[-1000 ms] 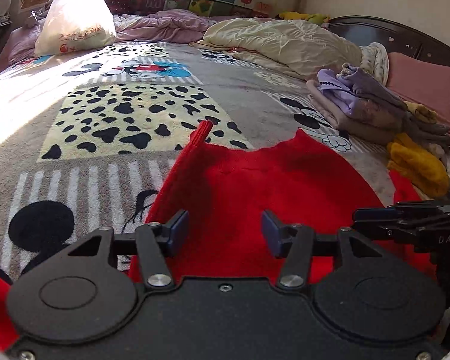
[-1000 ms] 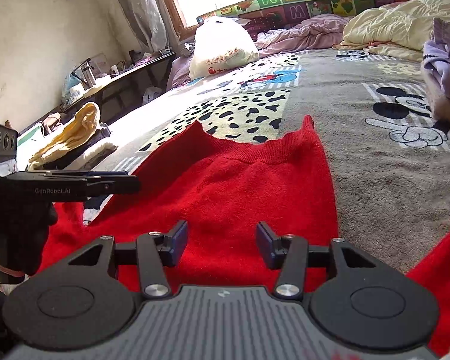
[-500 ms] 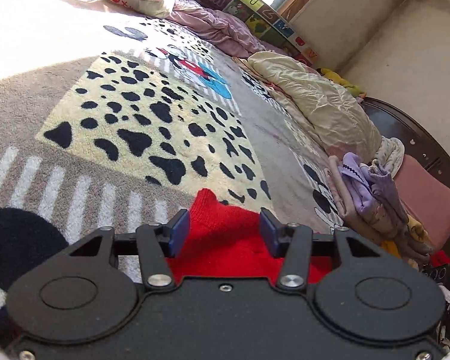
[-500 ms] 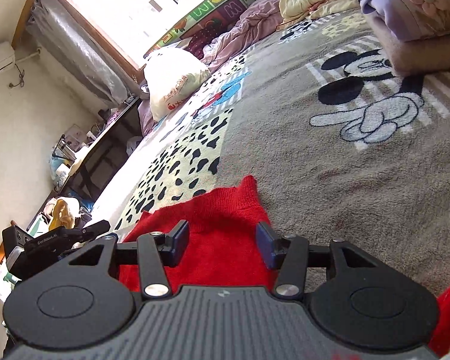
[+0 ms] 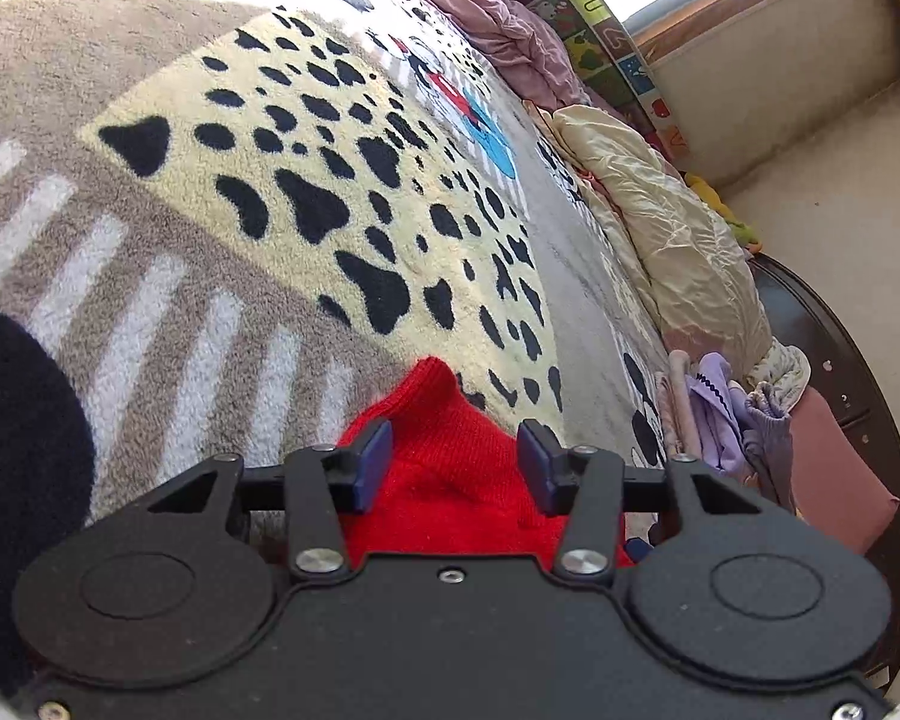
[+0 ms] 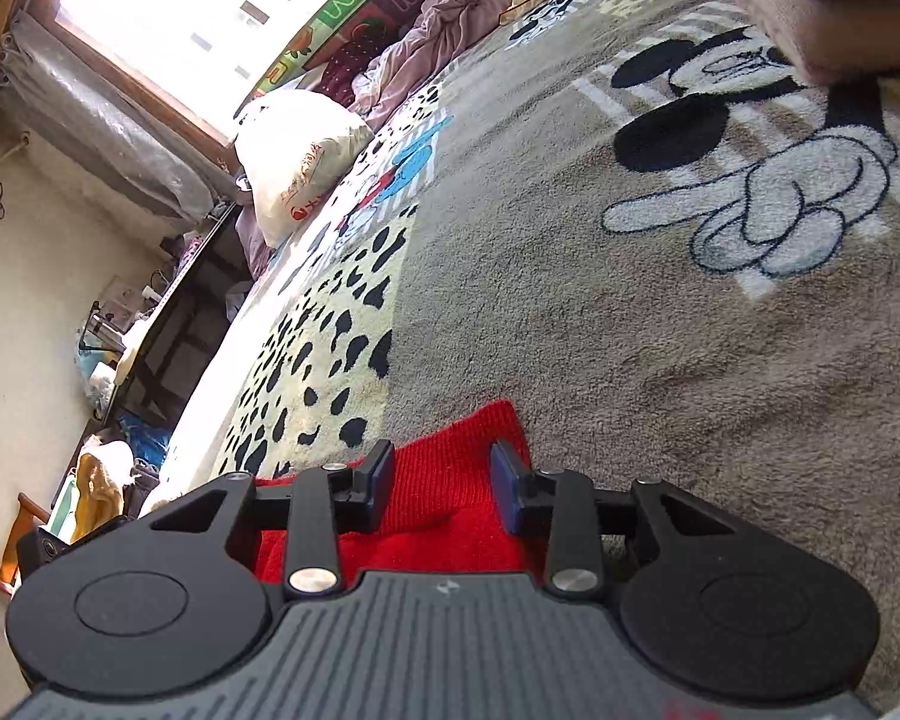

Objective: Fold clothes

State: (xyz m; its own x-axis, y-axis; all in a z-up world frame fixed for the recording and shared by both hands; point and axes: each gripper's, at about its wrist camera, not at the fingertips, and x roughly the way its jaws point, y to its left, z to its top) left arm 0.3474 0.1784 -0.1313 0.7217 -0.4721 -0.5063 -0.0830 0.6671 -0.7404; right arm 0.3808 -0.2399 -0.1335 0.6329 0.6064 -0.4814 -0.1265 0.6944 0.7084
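Both of my grippers are down low over the bed right now, each one lined up on a corner of the bright red knitted garment [image 5: 450, 468]. It's lying flat on the fuzzy grey cartoon-print blanket [image 5: 150, 276] that covers the bed.

My left gripper [image 5: 455, 465] has its jaws spread wide, one blue pad [image 5: 373, 468] on each side of a pointed red corner that pokes forward between them — the fabric sits in the gap, but the pads aren't pinching it. Just past that corner is the cream panel with black spots [image 5: 354, 180] printed on the blanket.

Same deal on my right gripper [image 6: 444, 489]: jaws wide apart, the ribbed red edge of the garment [image 6: 450, 480] running up between the pads and ending in a corner a bit ahead of them. Whether the pads are brushing the knit or hanging just above it, I honestly can't tell from these angles.

Other stuff around: a crumpled cream-coloured quilt [image 5: 666, 228] along the far side of the bed, a stack of folded lilac and beige clothes [image 5: 726, 420] near the dark headboard, and a plump white plastic bag with red print [image 6: 300, 156] sitting up by the window — all well apart from the red piece.
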